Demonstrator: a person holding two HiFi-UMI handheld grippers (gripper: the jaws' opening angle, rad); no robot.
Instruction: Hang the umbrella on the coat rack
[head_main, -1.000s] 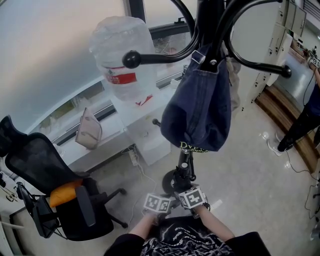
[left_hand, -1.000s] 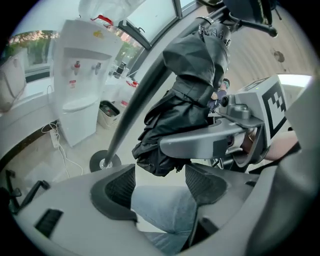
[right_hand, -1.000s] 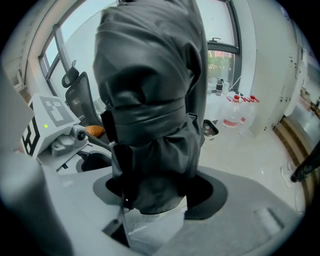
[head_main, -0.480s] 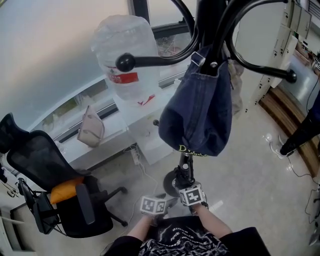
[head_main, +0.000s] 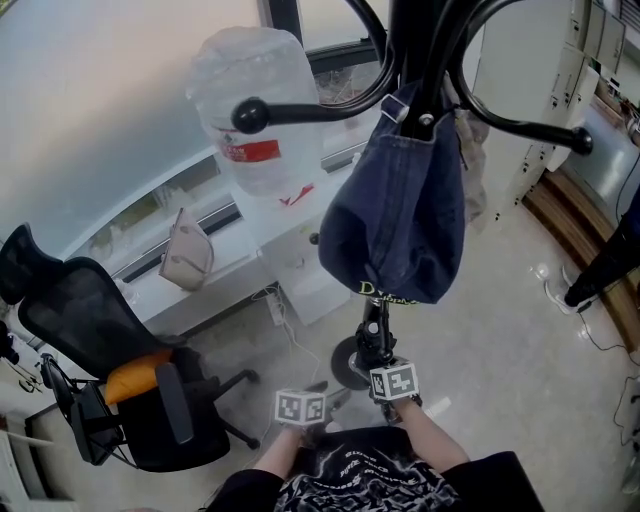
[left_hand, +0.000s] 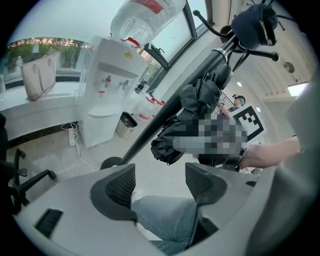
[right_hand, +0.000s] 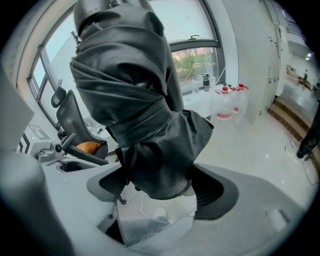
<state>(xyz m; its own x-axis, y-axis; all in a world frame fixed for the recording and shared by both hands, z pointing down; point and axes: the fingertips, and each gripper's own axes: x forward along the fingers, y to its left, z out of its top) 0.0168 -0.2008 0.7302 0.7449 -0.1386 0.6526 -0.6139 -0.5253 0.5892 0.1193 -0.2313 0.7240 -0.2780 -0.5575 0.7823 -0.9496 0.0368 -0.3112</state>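
Confirm the black metal coat rack (head_main: 415, 30) bears the folded black umbrella (right_hand: 135, 100) while the right hand-held gripper (right_hand: 160, 187) opens around it; left hand-held gripper (left_hand: 160, 180) gapes empty.

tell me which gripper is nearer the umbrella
Right. The right gripper has the umbrella between its opening jaws; the left gripper is apart, with it ahead.

Head view: from above the coat rack (head_main: 420, 40), looking steeply down to the floor (head_main: 500, 330). Left gripper view: from low down, facing the water dispenser (left_hand: 107, 95), which the head view shares. Right gripper view: very near the umbrella (right_hand: 135, 100), facing the windows (right_hand: 200, 30); its office chair (right_hand: 70, 117) recurs in the head view.
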